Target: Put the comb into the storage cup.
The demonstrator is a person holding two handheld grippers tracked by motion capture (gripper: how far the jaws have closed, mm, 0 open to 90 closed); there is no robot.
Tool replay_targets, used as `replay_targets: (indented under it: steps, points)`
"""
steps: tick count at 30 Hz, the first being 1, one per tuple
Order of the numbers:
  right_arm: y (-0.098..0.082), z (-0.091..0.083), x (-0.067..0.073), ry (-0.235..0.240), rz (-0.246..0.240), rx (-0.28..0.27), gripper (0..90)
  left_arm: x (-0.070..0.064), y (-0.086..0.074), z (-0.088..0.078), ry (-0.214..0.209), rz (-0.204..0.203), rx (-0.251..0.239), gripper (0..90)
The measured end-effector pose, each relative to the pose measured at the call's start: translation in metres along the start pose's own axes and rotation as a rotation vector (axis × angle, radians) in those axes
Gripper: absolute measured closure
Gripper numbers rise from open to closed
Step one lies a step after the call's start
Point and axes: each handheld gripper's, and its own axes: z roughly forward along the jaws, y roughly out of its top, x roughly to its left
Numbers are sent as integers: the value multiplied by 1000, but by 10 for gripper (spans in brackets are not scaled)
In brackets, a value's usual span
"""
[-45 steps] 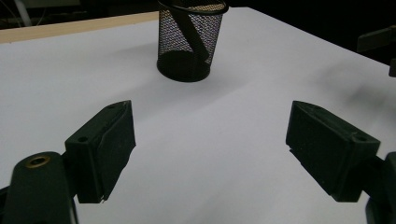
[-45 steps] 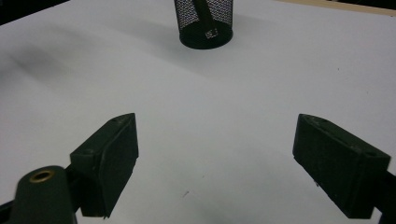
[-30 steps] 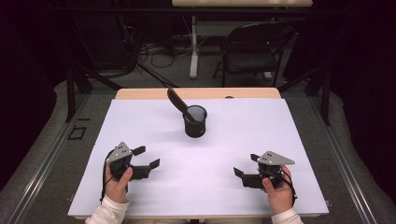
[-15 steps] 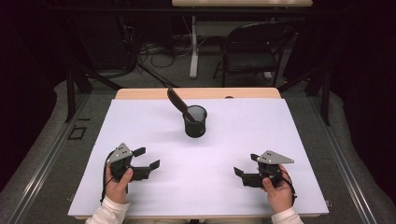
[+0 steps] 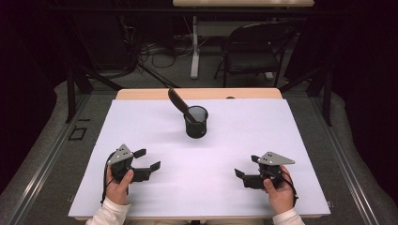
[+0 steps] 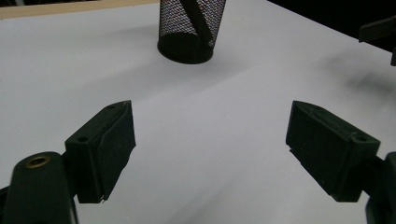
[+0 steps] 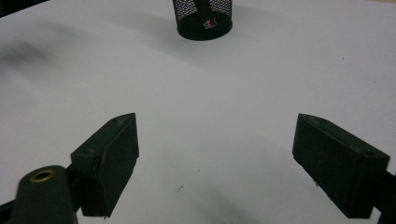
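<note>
A black mesh cup (image 5: 196,122) stands upright near the middle of the white table top (image 5: 281,140), with a dark flat tool (image 5: 178,101) leaning out of it to the upper left. The cup also appears at the top of the left gripper view (image 6: 190,28) and the right gripper view (image 7: 203,17). My left gripper (image 5: 147,159) rests at the front left, open and holding nothing. My right gripper (image 5: 246,166) rests at the front right, also open with nothing between its jaws. In both gripper views the jaws stand wide apart over bare white surface (image 6: 210,140), (image 7: 215,140).
A wooden strip (image 5: 197,93) edges the table's far side. Beyond it stand a black folding chair (image 5: 253,51), a table leg (image 5: 194,47) and cables on the floor. Grey floor borders the table on both sides. Part of the other gripper (image 6: 378,30) shows at the left gripper view's top right.
</note>
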Motion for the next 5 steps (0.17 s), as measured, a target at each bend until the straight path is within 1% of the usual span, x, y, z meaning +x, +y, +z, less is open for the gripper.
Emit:
replay_targets:
  steps: [1, 3, 5]
  points:
    - [0, 0, 0, 0, 3, -1, 145, 0, 0, 0, -2, 1, -2, 159]
    - [0, 0, -1, -2, 7, -3, 145, 1, 0, -1, 10, 0, -3, 159]
    - [0, 0, -2, -6, 6, -5, 145, 2, 0, -1, 7, -3, -1, 159]
